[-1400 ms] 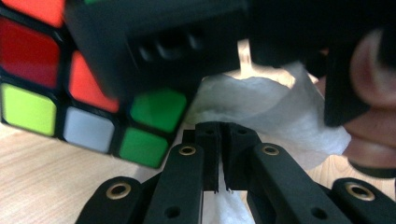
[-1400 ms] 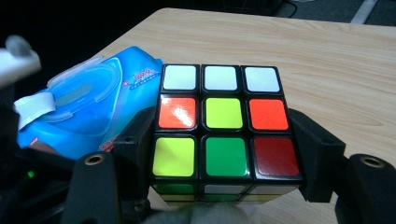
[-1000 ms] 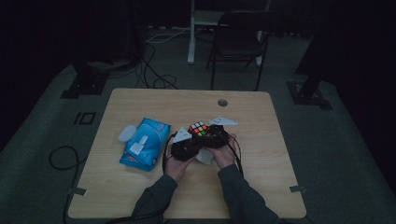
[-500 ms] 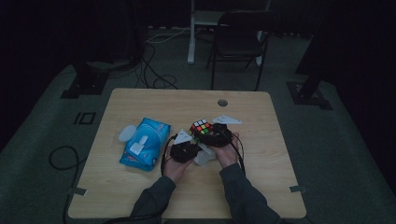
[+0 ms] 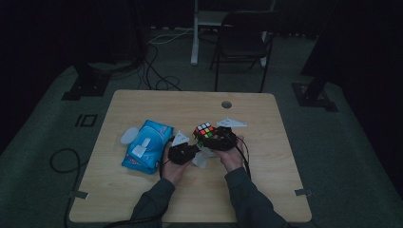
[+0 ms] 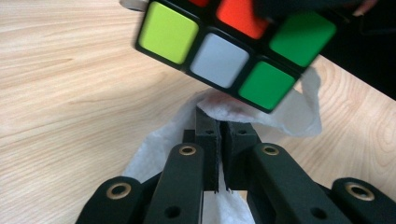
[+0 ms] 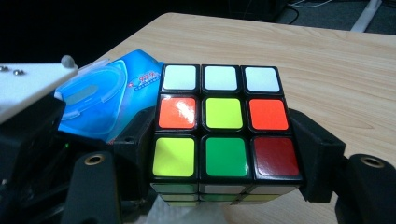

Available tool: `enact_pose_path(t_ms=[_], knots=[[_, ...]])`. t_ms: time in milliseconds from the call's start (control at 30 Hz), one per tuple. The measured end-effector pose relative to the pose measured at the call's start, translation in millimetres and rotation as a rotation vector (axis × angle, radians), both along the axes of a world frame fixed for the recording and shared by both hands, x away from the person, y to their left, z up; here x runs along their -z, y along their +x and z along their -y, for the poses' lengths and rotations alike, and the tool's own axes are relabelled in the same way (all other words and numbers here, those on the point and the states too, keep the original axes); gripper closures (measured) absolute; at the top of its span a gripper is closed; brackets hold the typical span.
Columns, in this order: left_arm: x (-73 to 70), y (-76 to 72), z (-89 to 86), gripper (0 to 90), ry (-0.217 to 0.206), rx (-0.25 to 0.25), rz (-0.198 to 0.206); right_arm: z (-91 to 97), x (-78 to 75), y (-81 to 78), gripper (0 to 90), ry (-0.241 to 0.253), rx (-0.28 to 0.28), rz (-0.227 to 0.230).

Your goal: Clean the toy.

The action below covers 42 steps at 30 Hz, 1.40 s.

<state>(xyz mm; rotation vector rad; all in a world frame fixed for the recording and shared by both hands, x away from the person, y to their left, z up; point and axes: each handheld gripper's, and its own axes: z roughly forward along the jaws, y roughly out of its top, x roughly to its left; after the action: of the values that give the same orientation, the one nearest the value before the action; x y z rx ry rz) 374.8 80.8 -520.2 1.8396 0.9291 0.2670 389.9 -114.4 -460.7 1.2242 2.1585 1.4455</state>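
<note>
Cube (image 5: 205,131) right of wipes pack (image 5: 145,148)

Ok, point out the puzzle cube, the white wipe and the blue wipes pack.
puzzle cube (image 7: 224,125), right gripper view, centre yellow sticker.
white wipe (image 6: 299,116), left gripper view, flap under the cube.
blue wipes pack (image 5: 145,148), high view, middle of its top.

The left gripper (image 5: 190,153) seems to have drawn slightly nearer the person.
</note>
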Motion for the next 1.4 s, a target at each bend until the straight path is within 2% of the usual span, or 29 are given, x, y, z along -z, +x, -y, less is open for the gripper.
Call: enact_pose_path(t_ms=[233, 500, 800, 867, 1033, 1167, 1400], knots=[[-4.8, 6.9, -16.3, 87.3, -0.039, -0.063, 0.007, 0.8, 2.9, -2.8, 33.8, 0.004, -0.025, -0.009], [-6.1, 12.0, -25.1, 87.3, -0.059, -0.092, -0.001, 1.5, 3.5, -4.6, 33.8, 0.003, -0.03, -0.008], [-2.1, 11.0, -15.9, 87.3, -0.055, -0.047, -0.013, -1.5, 3.9, -3.6, 33.8, 0.008, -0.029, -0.009], [1.7, 8.8, -12.6, 87.3, -0.065, -0.021, -0.019, -2.5, 4.7, -1.8, 33.9, 0.014, -0.024, -0.012], [6.5, 5.3, -8.4, 87.3, -0.087, 0.006, -0.028, -4.6, 5.5, -0.2, 33.8, 0.016, -0.021, -0.019], [6.0, 3.3, -5.5, 87.3, -0.086, 0.029, -0.028, -4.4, 4.7, 1.3, 33.8, 0.024, -0.01, -0.02], [4.9, 3.3, -4.8, 87.2, -0.085, 0.036, -0.022, -4.0, 2.9, 2.0, 33.8, 0.036, -0.009, -0.021]])
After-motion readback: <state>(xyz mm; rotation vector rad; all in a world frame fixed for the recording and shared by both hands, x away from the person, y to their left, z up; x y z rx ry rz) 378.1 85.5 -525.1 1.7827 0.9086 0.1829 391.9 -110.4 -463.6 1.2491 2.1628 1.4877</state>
